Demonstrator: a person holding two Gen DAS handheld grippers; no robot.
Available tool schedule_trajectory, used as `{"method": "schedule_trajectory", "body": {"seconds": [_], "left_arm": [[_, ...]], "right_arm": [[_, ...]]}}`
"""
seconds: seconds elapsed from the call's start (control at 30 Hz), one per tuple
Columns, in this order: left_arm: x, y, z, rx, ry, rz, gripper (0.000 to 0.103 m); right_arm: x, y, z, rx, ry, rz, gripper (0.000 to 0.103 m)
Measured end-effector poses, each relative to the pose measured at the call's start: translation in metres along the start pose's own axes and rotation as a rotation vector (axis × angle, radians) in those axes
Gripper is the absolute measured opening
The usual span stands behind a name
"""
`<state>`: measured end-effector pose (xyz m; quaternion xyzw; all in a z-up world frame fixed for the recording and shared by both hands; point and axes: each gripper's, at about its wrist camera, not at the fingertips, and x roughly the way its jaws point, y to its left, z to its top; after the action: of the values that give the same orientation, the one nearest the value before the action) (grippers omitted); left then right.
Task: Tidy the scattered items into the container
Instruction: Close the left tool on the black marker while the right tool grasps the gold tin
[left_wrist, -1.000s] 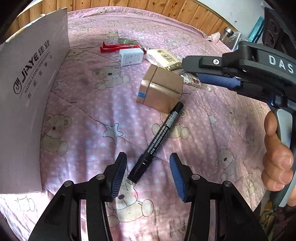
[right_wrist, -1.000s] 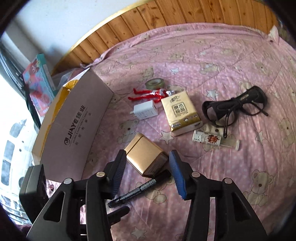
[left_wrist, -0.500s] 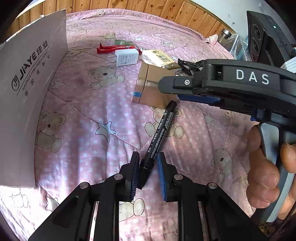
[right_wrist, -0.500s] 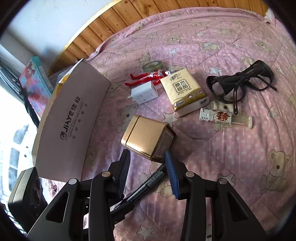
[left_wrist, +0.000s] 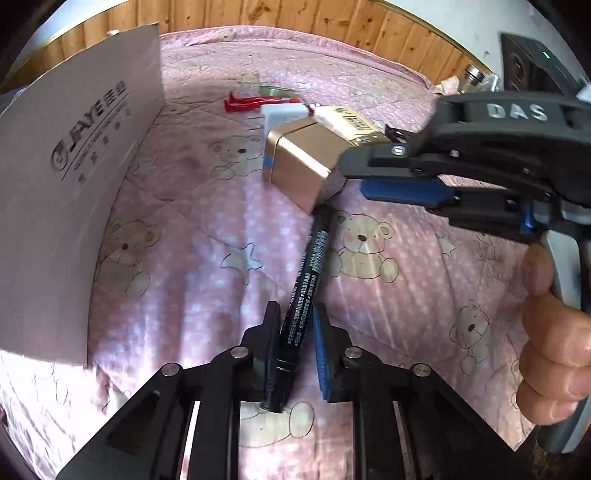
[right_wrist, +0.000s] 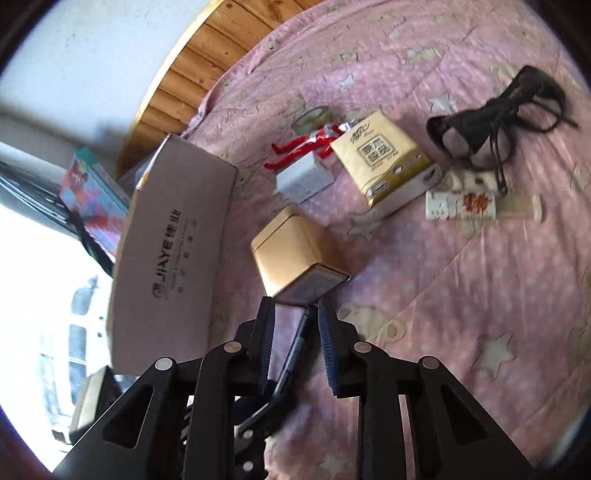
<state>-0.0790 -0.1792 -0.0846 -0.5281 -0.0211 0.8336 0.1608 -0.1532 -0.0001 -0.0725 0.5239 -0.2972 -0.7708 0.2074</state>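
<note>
left tool: clamped together on the lower barrel of the black marker pen, which points away from the camera toward the gold tin.
right tool: its two blue-padded fingers stand a little apart with nothing between them; seen in the left wrist view it reaches in from the right with a person's hand on its grip, its tip at the near end of the gold tin.
black marker pen: raised off the quilt at its far end, white print along the barrel, blurred in the left wrist view; in the right wrist view it shows below, between the right tool's fingers.
gold tin: a box-shaped metal tin lying on its side on the quilt, just ahead of the right tool's fingertips.
cardboard box: stands at the left edge of the bed, printed "jiaye", well apart from both tools.
other scattered items: white charger plug, red toy figure, tape roll, yellow tissue pack, black goggles and a white and red packet, all beyond the tin.
bed: covered by a pink quilt with bears and stars.
</note>
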Motion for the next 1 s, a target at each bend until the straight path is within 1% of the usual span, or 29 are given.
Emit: {"method": "schedule_trajectory", "body": {"seconds": [0.03, 0.07, 0.1, 0.13, 0.17, 0.2, 0.23, 0.3, 0.33, 0.37, 0.4, 0.43, 0.47, 0.5, 0.6, 0.7, 0.73, 0.77, 0.8, 0.83, 0.87, 0.9, 0.93, 0.97, 1.0], "left_arm": [[-0.003, 0.006, -0.002, -0.032, 0.005, -0.011, 0.016], [-0.006, 0.01, -0.003, -0.054, 0.004, -0.027, 0.016], [-0.008, 0.014, -0.004, -0.065, 0.005, -0.034, 0.016], [-0.01, 0.014, -0.005, -0.072, 0.007, -0.037, 0.017], [-0.011, 0.014, -0.004, -0.079, 0.01, -0.045, 0.018], [-0.012, 0.014, -0.002, -0.087, 0.01, -0.052, 0.025], [-0.012, 0.015, -0.001, -0.094, 0.004, -0.046, 0.036], [-0.012, 0.013, 0.0, -0.1, -0.015, -0.047, 0.048], [-0.012, 0.007, 0.002, -0.086, -0.025, -0.056, 0.048], [-0.009, 0.004, 0.004, -0.074, -0.035, -0.048, 0.048], [-0.006, 0.004, 0.004, -0.069, -0.037, -0.033, 0.044], [-0.001, 0.005, 0.004, -0.076, -0.026, -0.038, 0.026], [0.002, 0.007, 0.004, -0.078, -0.029, -0.024, 0.021], [0.001, 0.008, 0.003, -0.073, -0.038, -0.01, 0.015], [-0.005, 0.016, 0.0, -0.099, -0.032, -0.023, 0.014], [-0.008, 0.02, -0.003, -0.114, -0.028, -0.031, 0.014], [-0.008, 0.02, -0.003, -0.113, -0.026, -0.024, 0.018], [-0.004, 0.018, -0.001, -0.109, -0.021, -0.024, 0.018], [-0.002, 0.015, 0.002, -0.11, -0.035, -0.015, 0.023], [-0.004, 0.015, 0.004, -0.11, -0.036, -0.013, 0.033], [-0.001, 0.012, 0.007, -0.097, -0.036, -0.015, 0.035], [0.0, 0.008, 0.006, -0.066, -0.037, -0.003, 0.034], [0.003, 0.003, 0.007, -0.029, -0.042, 0.024, 0.027], [0.004, 0.0, 0.006, -0.002, -0.046, 0.051, 0.023], [0.003, 0.0, 0.005, 0.008, -0.049, 0.059, 0.015]], "right_arm": [[-0.003, 0.004, -0.003, -0.023, -0.003, 0.0, 0.028], [-0.007, 0.011, -0.004, -0.069, -0.015, -0.026, 0.033], [-0.011, 0.018, -0.005, -0.122, -0.036, -0.059, 0.048], [-0.014, 0.027, -0.006, -0.176, -0.062, -0.096, 0.057], [-0.015, 0.034, -0.005, -0.229, -0.084, -0.136, 0.059], [-0.012, 0.043, -0.004, -0.284, -0.096, -0.174, 0.062], [-0.006, 0.049, -0.002, -0.333, -0.097, -0.202, 0.063], [0.011, 0.06, 0.0, -0.403, -0.085, -0.248, 0.063], [0.021, 0.065, 0.001, -0.428, -0.069, -0.267, 0.063], [0.032, 0.066, 0.002, -0.446, -0.056, -0.292, 0.063], [0.042, 0.065, 0.003, -0.457, -0.051, -0.328, 0.063], [0.05, 0.062, 0.003, -0.465, -0.045, -0.372, 0.062], [0.056, 0.057, 0.003, -0.46, -0.024, -0.396, 0.06], [0.057, 0.05, 0.003, -0.435, -0.015, -0.391, 0.054], [0.041, 0.036, -0.001, -0.348, -0.026, -0.362, 0.052], [0.021, 0.033, -0.007, -0.322, -0.045, -0.344, 0.052], [0.015, 0.036, -0.011, -0.324, -0.051, -0.339, 0.051], [0.012, 0.037, -0.014, -0.325, -0.056, -0.339, 0.051], [0.012, 0.038, -0.017, -0.328, -0.054, -0.349, 0.051], [0.014, 0.04, -0.019, -0.335, -0.061, -0.363, 0.052], [0.018, 0.04, -0.021, -0.342, -0.066, -0.378, 0.052], [0.023, 0.039, -0.022, -0.345, -0.065, -0.386, 0.054], [0.027, 0.037, -0.022, -0.339, -0.071, -0.384, 0.055], [0.028, 0.035, -0.022, -0.328, -0.081, -0.379, 0.055], [0.026, 0.034, -0.022, -0.312, -0.09, -0.371, 0.054]]}}
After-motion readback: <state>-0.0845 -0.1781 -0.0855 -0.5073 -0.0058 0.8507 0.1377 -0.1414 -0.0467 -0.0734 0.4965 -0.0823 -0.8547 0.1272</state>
